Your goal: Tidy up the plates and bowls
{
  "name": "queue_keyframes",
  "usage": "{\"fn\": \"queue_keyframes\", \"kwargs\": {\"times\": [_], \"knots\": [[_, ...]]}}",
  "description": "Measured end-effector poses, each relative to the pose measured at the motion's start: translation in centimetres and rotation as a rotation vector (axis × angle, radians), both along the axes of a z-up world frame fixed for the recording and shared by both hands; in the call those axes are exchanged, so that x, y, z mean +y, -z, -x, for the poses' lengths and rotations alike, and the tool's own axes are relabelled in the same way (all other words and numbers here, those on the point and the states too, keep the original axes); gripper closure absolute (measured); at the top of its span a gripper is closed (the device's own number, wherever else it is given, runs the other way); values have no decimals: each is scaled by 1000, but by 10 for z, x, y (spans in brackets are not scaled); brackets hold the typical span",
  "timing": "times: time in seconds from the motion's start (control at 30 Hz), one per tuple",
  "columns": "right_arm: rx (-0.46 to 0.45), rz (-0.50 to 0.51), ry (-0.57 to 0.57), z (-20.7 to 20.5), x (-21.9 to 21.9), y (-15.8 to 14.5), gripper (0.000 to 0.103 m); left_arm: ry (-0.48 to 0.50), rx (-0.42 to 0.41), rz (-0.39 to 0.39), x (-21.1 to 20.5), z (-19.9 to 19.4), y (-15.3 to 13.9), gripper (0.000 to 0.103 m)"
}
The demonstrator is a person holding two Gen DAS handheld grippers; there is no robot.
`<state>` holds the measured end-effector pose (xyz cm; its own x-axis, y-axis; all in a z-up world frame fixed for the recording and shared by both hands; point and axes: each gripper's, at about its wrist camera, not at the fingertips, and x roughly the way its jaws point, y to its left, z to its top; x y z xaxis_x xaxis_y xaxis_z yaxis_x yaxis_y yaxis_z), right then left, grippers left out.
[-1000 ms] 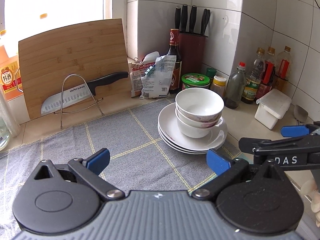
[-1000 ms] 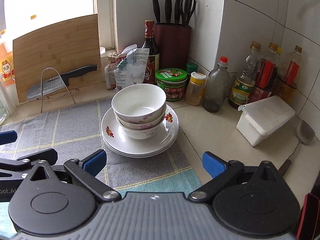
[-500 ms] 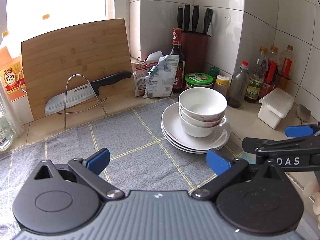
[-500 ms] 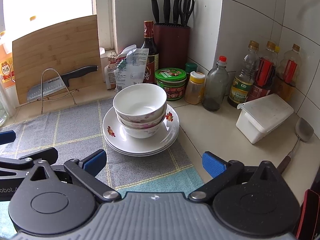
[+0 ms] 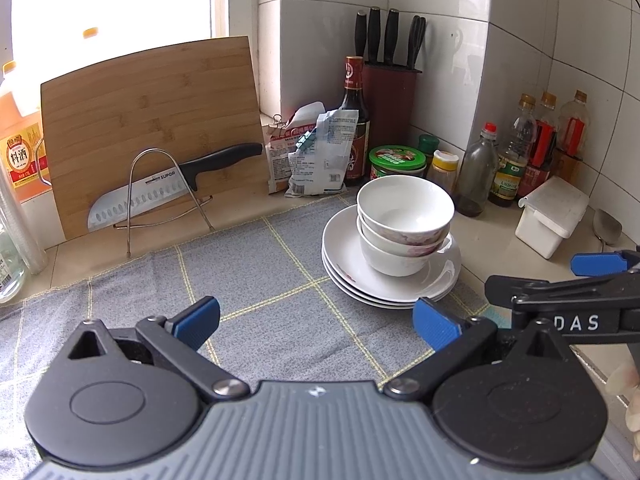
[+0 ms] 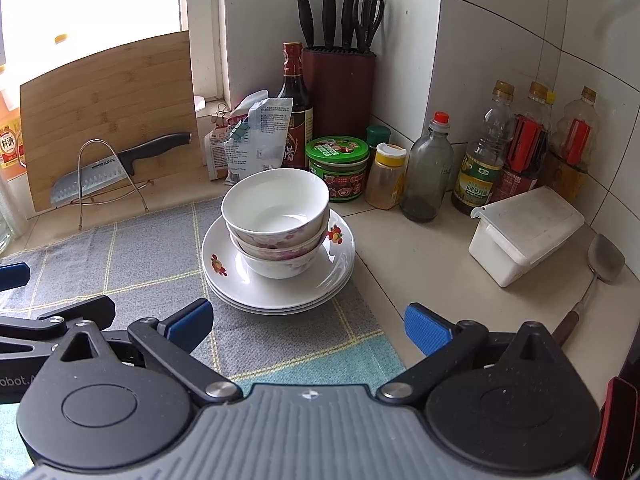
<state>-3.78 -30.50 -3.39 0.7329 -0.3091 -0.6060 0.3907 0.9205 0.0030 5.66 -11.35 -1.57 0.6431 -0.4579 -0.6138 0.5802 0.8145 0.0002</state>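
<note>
Three white bowls point(image 5: 405, 222) point(image 6: 276, 222) with pink flower prints are nested on a stack of three white plates point(image 5: 360, 280) point(image 6: 224, 276), at the right edge of a grey checked cloth point(image 5: 260, 280) point(image 6: 132, 256). My left gripper point(image 5: 316, 320) stands open over the cloth, short of the stack and to its left. My right gripper point(image 6: 306, 322) is open too, just in front of the stack, nothing between its fingers. In the left wrist view the right gripper point(image 5: 576, 280) shows at the right edge; the left gripper point(image 6: 24, 300) shows at the left of the right wrist view.
A bamboo cutting board point(image 5: 152, 128) leans at the back with a knife point(image 5: 168, 188) on a wire stand. Bottles, jars, a knife block point(image 6: 340, 88) and packets point(image 6: 248, 140) crowd the corner. A white lidded box point(image 6: 524, 232) and a spatula point(image 6: 592, 280) lie right.
Both grippers have drawn back slightly from the stack and the views shifted a little; the bowls and plates have not moved. Both stay open.
</note>
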Motion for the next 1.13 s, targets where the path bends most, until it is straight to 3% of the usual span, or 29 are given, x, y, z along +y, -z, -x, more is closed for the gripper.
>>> {"fn": "queue_keyframes", "kwargs": {"times": [1.13], "knots": [[4,14,2,-2,1,-1,0,-2,6,-1,1,-2,1,1]]}}
